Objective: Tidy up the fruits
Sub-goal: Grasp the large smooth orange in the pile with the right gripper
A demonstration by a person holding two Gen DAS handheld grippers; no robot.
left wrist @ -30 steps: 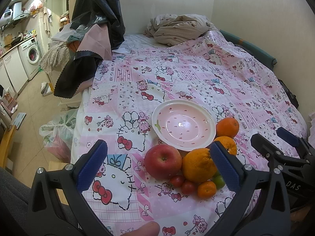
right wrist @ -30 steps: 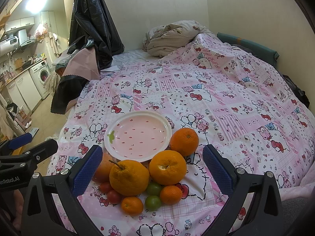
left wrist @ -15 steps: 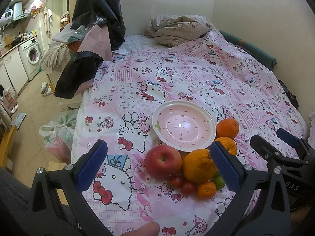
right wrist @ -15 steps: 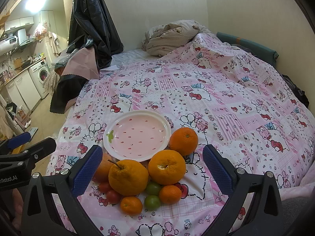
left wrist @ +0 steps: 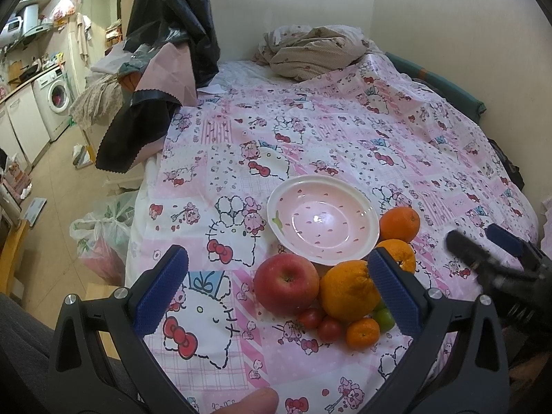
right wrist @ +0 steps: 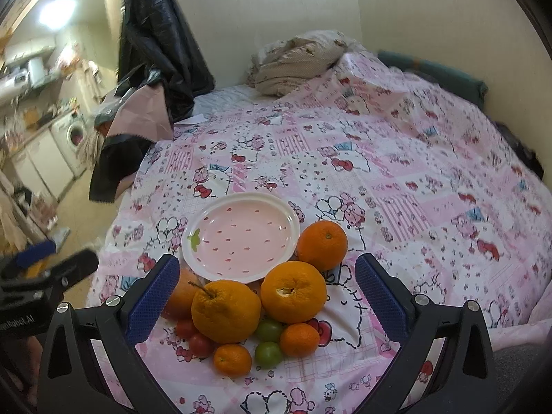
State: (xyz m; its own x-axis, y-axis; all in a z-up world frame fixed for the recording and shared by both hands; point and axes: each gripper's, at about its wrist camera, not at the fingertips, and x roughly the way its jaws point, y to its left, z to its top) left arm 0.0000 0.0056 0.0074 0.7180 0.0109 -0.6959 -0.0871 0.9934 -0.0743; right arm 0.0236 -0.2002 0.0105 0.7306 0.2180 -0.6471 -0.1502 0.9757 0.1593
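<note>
Nearest, the left gripper (left wrist: 277, 288) and the right gripper (right wrist: 267, 298) both hang above the bed with fingers spread wide, holding nothing. Just past them the fruit sits bunched together on the pink patterned bedspread (right wrist: 396, 172): small tomatoes (left wrist: 321, 322), green fruits (right wrist: 269, 341) and mandarins (right wrist: 232, 358) in front, then a red apple (left wrist: 286, 283) and big knobbly oranges (right wrist: 226, 310) touching the near rim of the empty pink bowl (right wrist: 241, 234). The bed's left edge drops to the floor close beside the bowl. Beyond and to the right, the bedspread lies bare up to a crumpled blanket (left wrist: 317, 51) at the wall.
</note>
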